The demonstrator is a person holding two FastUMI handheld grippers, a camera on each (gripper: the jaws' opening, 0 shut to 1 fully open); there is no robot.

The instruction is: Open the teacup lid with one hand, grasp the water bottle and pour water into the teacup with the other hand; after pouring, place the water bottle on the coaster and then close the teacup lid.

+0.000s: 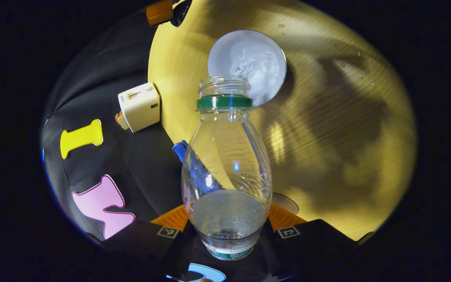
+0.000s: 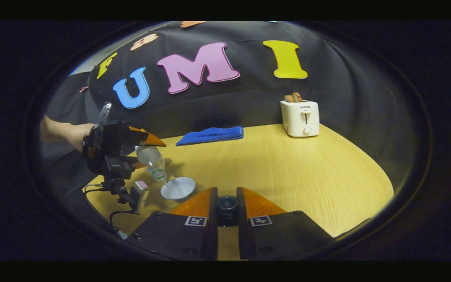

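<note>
In the left gripper view my left gripper (image 1: 227, 219) is shut on a clear, uncapped water bottle (image 1: 225, 156) with a green neck ring and water in its lower part. Its mouth points at a round pale coaster (image 1: 253, 62) on the wooden table (image 1: 347, 117). The right gripper view shows that left gripper (image 2: 149, 152) at the left, holding the bottle (image 2: 152, 158) tilted neck-down over the coaster (image 2: 177, 188). My right gripper (image 2: 226, 203) is shut on a small dark round piece, the teacup lid (image 2: 226, 206) by its look, just above the table (image 2: 288, 168).
A white toaster (image 2: 300, 117) with bread stands at the table's back right, also seen at the table edge (image 1: 139, 106). A folded blue cloth (image 2: 211, 135) lies at the back. A hand (image 2: 65, 135) holds the left gripper; a small box and cables (image 2: 139, 196) hang below it.
</note>
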